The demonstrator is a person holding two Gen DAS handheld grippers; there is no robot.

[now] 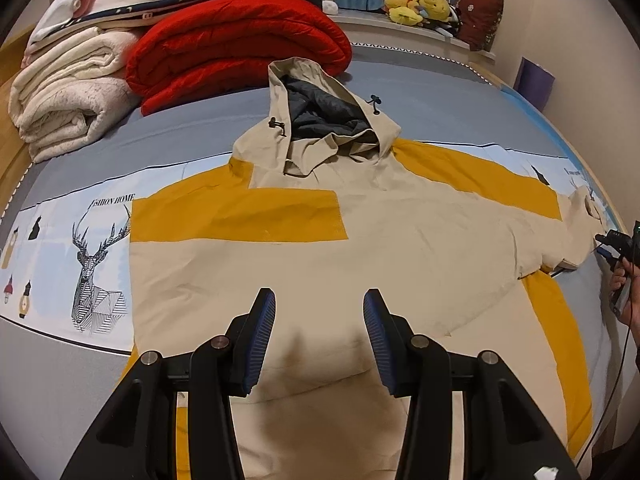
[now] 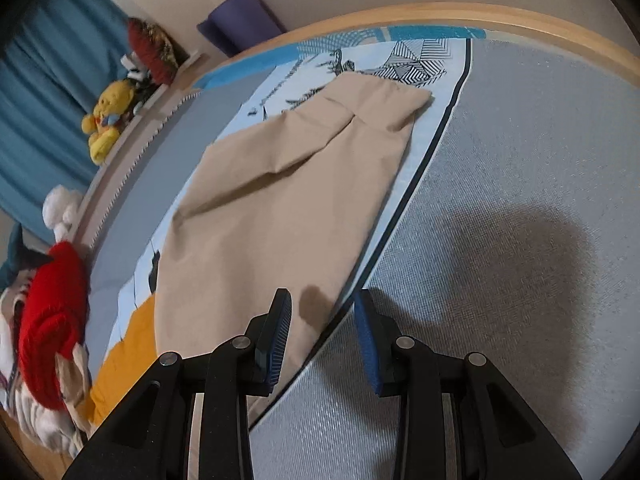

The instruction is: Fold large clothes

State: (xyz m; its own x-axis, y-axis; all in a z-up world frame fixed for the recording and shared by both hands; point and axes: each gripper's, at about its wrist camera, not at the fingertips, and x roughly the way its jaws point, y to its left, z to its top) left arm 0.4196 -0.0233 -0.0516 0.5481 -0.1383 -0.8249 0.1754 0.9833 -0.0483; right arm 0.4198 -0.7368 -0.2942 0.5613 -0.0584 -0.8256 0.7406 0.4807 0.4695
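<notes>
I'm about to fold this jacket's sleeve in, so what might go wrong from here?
The right gripper straddles the sleeve edge, so it may pinch the bedsheet too. The sleeve already has a crease, which could fold in crooked. The left gripper hangs open over the jacket, which may slide.

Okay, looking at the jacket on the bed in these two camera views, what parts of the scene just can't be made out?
- Jacket hem: left wrist view, hidden behind the left hand-held gripper and cut off by the bottom edge.
- Right hand-held gripper: in the left wrist view only a sliver at the right rim, so its jaws are unreadable there.
- Sleeve underside: right wrist view, lying flat on the bed.
- Plush toys: left wrist view, too small for detail.
</notes>
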